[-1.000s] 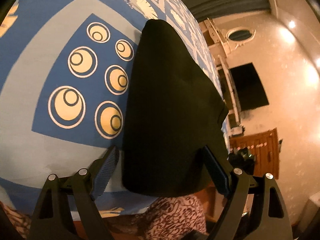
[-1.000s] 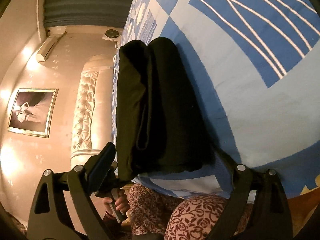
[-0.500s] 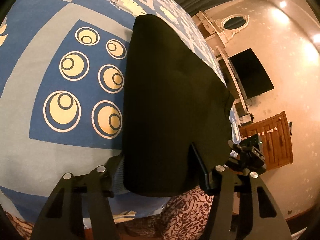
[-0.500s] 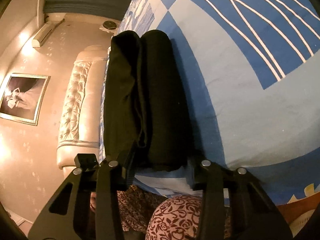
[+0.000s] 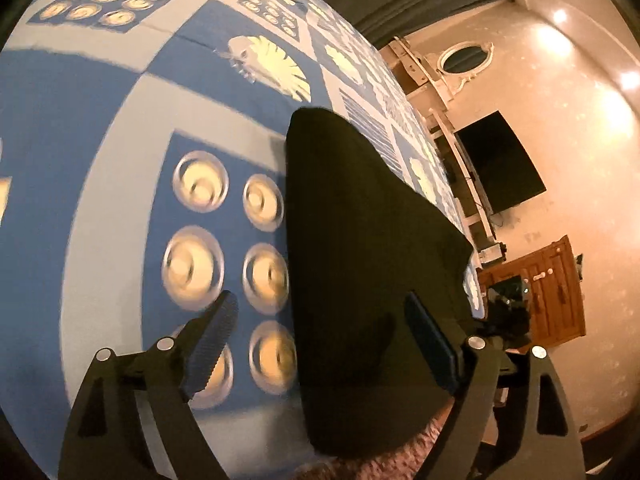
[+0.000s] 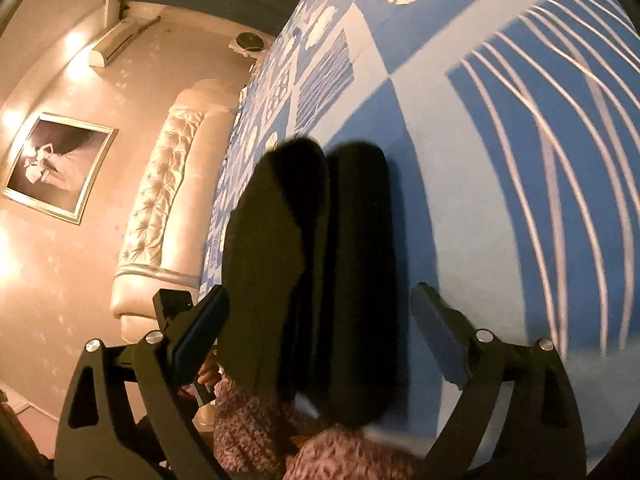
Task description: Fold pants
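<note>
The black pants [image 5: 360,248] lie folded into a long narrow stack on the blue patterned bedspread [image 5: 120,128], reaching away from me. In the right wrist view the black pants [image 6: 316,264] show two rolled layers side by side. My left gripper [image 5: 320,312] hovers over the stack's near left edge; its jaws are opening, one finger over the bedspread and one over the cloth, neither pressing. My right gripper [image 6: 320,302] straddles the near end of the pants with its jaws opening, and the pads stand clear of the cloth.
A person's patterned trouser legs [image 6: 256,428] fill the bottom edge. A cream tufted headboard [image 6: 160,200], a framed picture [image 6: 56,168] and a wall air conditioner [image 6: 120,40] stand left of the bed. A dark screen [image 5: 500,160] and a wooden cabinet [image 5: 548,292] are on the right.
Half a second ago both grippers had narrowed around the near end of the pants. Now both stand wide again and have drawn back, and the pants lie still on the bed.
</note>
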Motion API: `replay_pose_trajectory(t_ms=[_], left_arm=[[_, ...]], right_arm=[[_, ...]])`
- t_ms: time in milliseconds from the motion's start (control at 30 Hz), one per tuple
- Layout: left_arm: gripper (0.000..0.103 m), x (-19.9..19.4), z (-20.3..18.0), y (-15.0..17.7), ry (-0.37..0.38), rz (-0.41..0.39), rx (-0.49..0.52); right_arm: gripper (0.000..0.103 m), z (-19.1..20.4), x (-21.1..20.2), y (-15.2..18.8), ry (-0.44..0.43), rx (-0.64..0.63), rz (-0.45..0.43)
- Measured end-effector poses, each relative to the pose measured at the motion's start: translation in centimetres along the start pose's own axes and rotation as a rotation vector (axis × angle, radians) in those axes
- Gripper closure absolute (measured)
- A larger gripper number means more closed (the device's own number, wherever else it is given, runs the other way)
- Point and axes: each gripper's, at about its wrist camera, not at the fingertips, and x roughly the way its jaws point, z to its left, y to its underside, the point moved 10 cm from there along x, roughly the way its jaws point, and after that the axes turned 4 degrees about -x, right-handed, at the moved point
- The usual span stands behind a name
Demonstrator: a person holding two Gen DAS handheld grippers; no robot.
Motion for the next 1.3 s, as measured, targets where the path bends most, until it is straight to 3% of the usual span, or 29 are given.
replay_pose_trajectory(t_ms=[200,467,500,567,633,700,933,1300], left_arm=[[0.019,3.2,-0.7,-3.4,0.024,0.018,0.0],[0.019,5.6,-0.8,-6.3,0.046,0.013,-0.015],[0.019,5.8,-0.9,-6.4,0.042,0.013,-0.006],[0.019,6.3,-1.2,-6.3,0.01,0.023,0.046],[0.033,6.3,-1.2,-5.9,-0.054,0.026,0.105],[0.036,6.5,-1.2,-5.6,-0.126,0.024,0.164],[0.043,6.6,-0.9,-5.8,-0.199,0.011,0.179],[0.052,6.3,-1.1,-6.3,-0.253,-0.002,0.193]], right_arm=[[0.009,0.1,3.1,-4.2,-0.005,0.017,0.019],[0.011,-0.4,3.8,-5.6,-0.064,0.029,0.018],[0.015,-0.6,3.9,-5.6,-0.044,0.02,0.021],[0.052,-1.7,4.2,-5.2,0.034,0.012,0.039],[0.058,-2.9,4.2,-5.1,0.031,0.062,0.031],[0.059,-3.0,4.1,-5.0,0.027,0.056,0.023],[0.059,-3.1,3.6,-4.5,0.02,0.058,0.001],[0.059,-3.0,3.9,-4.3,0.005,0.066,-0.007]])
